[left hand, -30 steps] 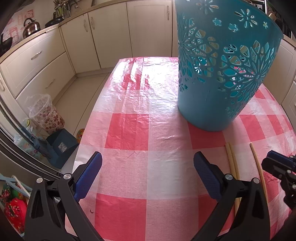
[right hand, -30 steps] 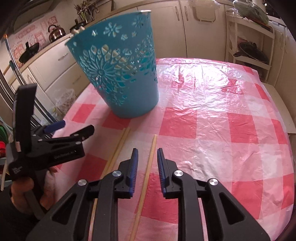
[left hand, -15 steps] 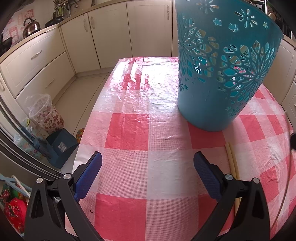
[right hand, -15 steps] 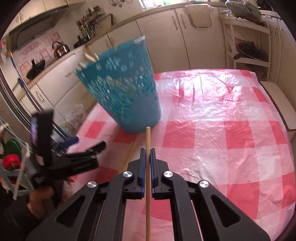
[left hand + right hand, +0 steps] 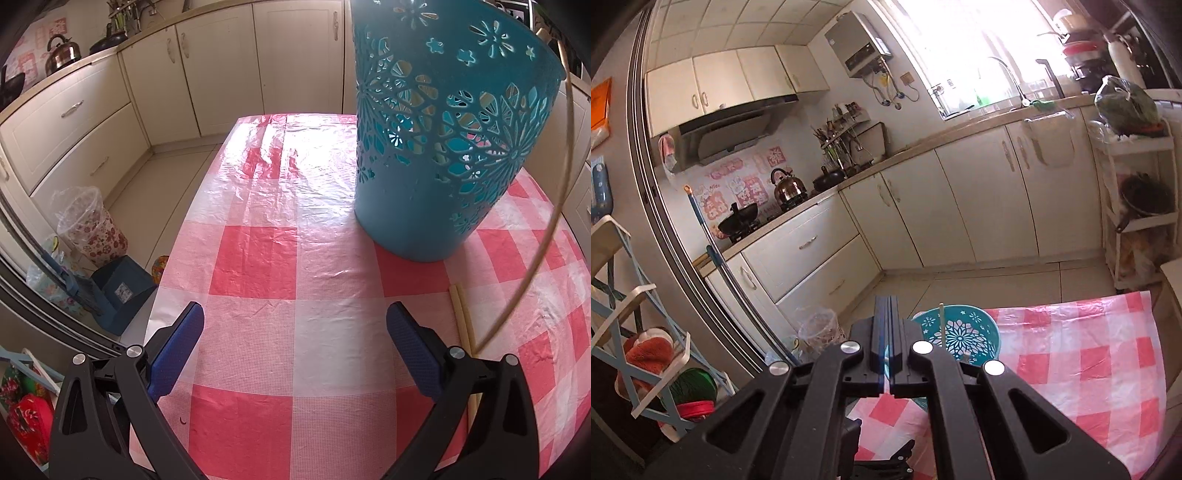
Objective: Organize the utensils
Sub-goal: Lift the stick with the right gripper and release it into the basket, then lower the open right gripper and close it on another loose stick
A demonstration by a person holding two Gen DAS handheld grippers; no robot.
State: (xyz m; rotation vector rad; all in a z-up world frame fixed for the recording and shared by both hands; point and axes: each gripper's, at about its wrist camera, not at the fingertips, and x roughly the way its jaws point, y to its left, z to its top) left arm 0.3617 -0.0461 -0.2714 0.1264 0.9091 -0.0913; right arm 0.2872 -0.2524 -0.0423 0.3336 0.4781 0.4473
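My left gripper [image 5: 295,347] hangs over the near end of the red-and-white checked surface [image 5: 255,258], tilted down at it. Its blue-padded fingers [image 5: 413,345] are spread wide with nothing between them.

The blue cut-out basket [image 5: 436,192] stands upright on the surface, past the middle and toward its right edge. Through the holes I can see pale sticks already inside. On the near side of the basket, two chopsticks [image 5: 461,314] lie flat on the surface, side by side and touching. They run toward the near edge, and their near ends are hidden behind my left gripper's right finger.

My right gripper [image 5: 885,343] is high above the surface and looks out across the kitchen, with the basket [image 5: 975,334] below it. Its fingers are pressed together, with only a pale sliver showing between the pads. That sliver is a chopstick [image 5: 554,221], which the left wrist view shows as a long thin stick in the air, right of the basket and clear of the surface. A thin pale stick [image 5: 941,321] also stands upright at the basket's mouth. I cannot tell whether it is the same one.
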